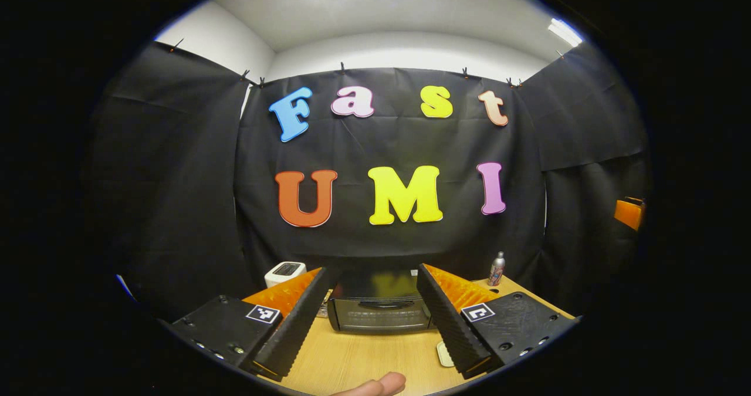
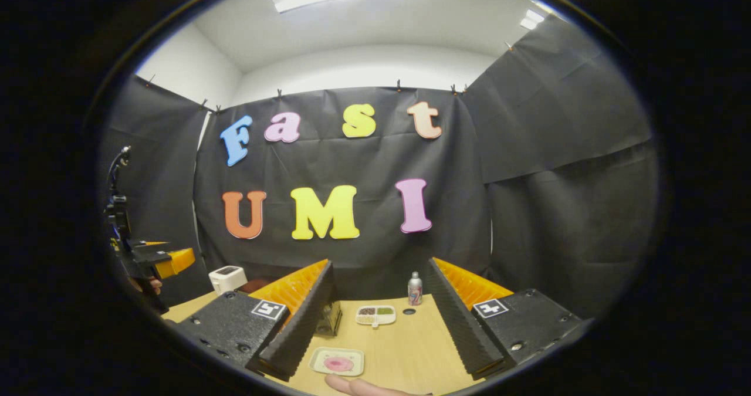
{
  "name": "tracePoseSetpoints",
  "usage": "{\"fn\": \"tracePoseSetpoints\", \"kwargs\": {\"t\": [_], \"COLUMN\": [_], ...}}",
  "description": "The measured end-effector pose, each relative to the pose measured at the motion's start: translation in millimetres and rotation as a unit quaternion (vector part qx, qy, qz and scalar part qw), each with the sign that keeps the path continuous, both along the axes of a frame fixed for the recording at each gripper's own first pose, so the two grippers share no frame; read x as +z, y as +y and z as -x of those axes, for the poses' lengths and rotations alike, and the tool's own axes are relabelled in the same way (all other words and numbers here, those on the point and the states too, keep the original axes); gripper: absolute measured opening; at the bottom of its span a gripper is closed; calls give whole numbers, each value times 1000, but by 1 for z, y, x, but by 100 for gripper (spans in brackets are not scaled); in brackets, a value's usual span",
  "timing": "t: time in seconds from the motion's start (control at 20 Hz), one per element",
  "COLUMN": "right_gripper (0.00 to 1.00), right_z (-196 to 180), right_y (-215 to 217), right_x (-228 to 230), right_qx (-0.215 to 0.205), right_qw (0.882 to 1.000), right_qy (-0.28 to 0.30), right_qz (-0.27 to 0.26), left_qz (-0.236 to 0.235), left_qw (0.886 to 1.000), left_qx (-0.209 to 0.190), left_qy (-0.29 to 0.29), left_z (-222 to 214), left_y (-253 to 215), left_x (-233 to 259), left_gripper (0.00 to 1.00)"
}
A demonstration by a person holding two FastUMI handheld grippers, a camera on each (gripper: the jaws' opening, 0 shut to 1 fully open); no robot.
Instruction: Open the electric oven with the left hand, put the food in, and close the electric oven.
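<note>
Left gripper view, left to right: small white appliance [image 1: 285, 273] at the back left of the wooden table [image 1: 364, 358]. Left gripper [image 1: 366, 320] hovers above the table, fingers spread wide apart, nothing between them. Electric oven [image 1: 378, 311] sits framed between the fingers, door shut, handle across the front. Corner of a pale tray [image 1: 444, 354] shows beside the right finger. Small bottle [image 1: 496, 269] stands at the back right.

Right gripper view, left to right: the left gripper [image 2: 154, 262] held up at the far left edge. Right gripper [image 2: 381, 322] above the table, fingers parted, empty. Between them, near: square tray with pink food [image 2: 338, 363]; farther: divided dish [image 2: 375, 315]; then the bottle.
</note>
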State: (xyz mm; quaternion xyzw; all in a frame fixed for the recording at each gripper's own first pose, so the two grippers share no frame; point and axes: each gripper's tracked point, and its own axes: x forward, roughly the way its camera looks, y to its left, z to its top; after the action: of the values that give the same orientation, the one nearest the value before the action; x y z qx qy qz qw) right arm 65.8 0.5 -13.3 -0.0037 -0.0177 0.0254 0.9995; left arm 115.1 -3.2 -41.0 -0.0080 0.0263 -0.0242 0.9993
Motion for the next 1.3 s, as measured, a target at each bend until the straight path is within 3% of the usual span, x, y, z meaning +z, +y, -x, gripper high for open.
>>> {"fn": "tracePoseSetpoints", "kwargs": {"t": [0.2,0.35,0.6,0.8,1.15,1.3], "right_gripper": [100,96,96,96,96,96], "right_z": [-26,-43,-66,-78,-85,-82], "right_y": [-9,-12,-26,-42,-63,-70], "right_x": [-9,-16,-24,-32,-48,-48], "right_qx": [-10,-11,-20,-31,-42,-50], "right_qw": [1000,1000,999,999,998,997], "right_qy": [15,26,33,39,53,53], "right_qz": [2,0,8,15,14,14], "left_qz": [-3,8,-8,-14,-14,-7], "left_qw": [1000,998,991,988,971,973], "left_qx": [0,-15,-8,14,4,-8], "left_qy": [27,67,132,153,239,232], "left_z": [-58,-94,-154,-195,-221,-226], "left_y": [-5,-20,-26,-27,-42,-45], "left_x": [-28,-64,-132,-170,-237,-234], "left_gripper": [96,96,97,96,96,94]}}
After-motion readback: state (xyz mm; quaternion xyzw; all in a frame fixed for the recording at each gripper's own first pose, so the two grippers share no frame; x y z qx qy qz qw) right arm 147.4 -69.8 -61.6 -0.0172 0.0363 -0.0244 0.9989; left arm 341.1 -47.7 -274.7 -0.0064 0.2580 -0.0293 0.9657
